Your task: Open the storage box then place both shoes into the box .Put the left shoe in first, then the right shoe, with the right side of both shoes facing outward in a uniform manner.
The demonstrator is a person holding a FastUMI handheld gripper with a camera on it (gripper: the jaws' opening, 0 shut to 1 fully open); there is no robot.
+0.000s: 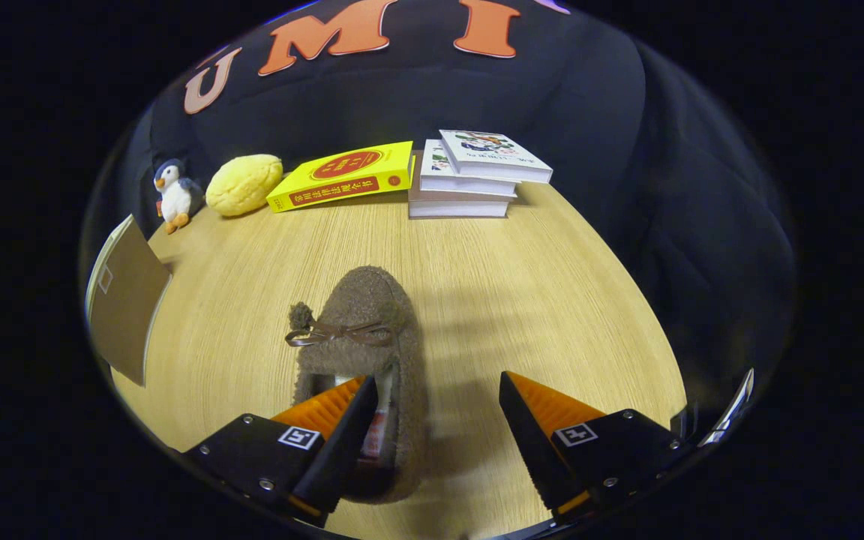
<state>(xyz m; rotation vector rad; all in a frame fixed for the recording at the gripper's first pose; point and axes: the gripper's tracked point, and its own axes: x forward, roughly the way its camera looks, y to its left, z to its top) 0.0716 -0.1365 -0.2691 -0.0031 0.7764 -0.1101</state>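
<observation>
Gripper view: your gripper [432,420] has its jaws spread wide, gripping nothing. One fuzzy brown slipper with a ribbon bow [361,337] lies on the pale wood worktop [552,285], toe towards 12 o'clock; the left finger [327,420] dips into its heel opening, the right finger stands apart on bare wood. At 9 o'clock leans one brown flat panel [123,304]. Along the far edge: one toy penguin [172,193], one yellow bun-shaped cushion [244,184], one yellow book [343,176], three stacked white books [469,176].
</observation>
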